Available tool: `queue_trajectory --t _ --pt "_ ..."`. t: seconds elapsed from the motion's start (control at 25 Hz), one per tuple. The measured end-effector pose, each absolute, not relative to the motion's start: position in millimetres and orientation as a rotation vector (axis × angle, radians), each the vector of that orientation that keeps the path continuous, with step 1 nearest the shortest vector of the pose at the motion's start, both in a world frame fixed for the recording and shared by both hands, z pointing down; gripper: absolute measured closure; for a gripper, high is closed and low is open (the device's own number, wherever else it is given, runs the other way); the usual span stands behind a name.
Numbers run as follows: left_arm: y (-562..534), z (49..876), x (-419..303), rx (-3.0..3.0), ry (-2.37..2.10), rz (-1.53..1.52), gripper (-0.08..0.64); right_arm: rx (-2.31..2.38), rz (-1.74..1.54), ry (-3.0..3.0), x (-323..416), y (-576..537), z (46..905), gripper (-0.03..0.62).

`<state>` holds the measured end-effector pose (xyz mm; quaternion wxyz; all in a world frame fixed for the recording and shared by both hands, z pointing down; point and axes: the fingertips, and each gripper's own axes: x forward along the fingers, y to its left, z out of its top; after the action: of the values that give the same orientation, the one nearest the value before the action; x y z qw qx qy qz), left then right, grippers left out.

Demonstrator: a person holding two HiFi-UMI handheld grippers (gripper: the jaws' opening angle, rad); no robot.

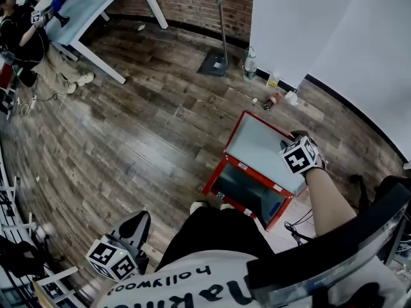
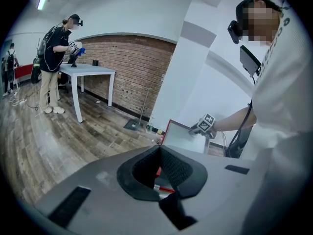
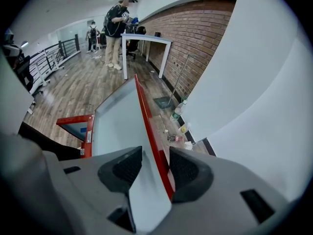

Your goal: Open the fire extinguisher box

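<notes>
the red box sits on the wood floor just in front of the person's legs. its glass door is lifted open, with the far edge toward the white wall. the right gripper has its jaws clamped across the door's red side edge. the left gripper hangs low at the person's left, well apart from the box, jaws pinched together on nothing. wide bare floor lies left of the box. bottles stand at the wall's foot beyond it.
</notes>
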<state>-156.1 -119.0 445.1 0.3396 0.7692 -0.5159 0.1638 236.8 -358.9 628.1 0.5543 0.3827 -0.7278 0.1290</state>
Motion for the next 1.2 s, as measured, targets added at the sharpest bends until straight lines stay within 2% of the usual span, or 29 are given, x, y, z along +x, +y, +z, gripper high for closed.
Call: queue_trajectory --t 0.56,1.2 --pt "-115.2 440.3 -158.0 2.021 -1.355 0.398 0.554 1.004 0.367 -1.753 243.5 -351.9 604.7 0.416" --pt "-125.9 429.4 -130.8 2.12 -1.313 0.324 0.554 1.099 0.258 -1.873 254.9 -340.4 517.2 0.416"
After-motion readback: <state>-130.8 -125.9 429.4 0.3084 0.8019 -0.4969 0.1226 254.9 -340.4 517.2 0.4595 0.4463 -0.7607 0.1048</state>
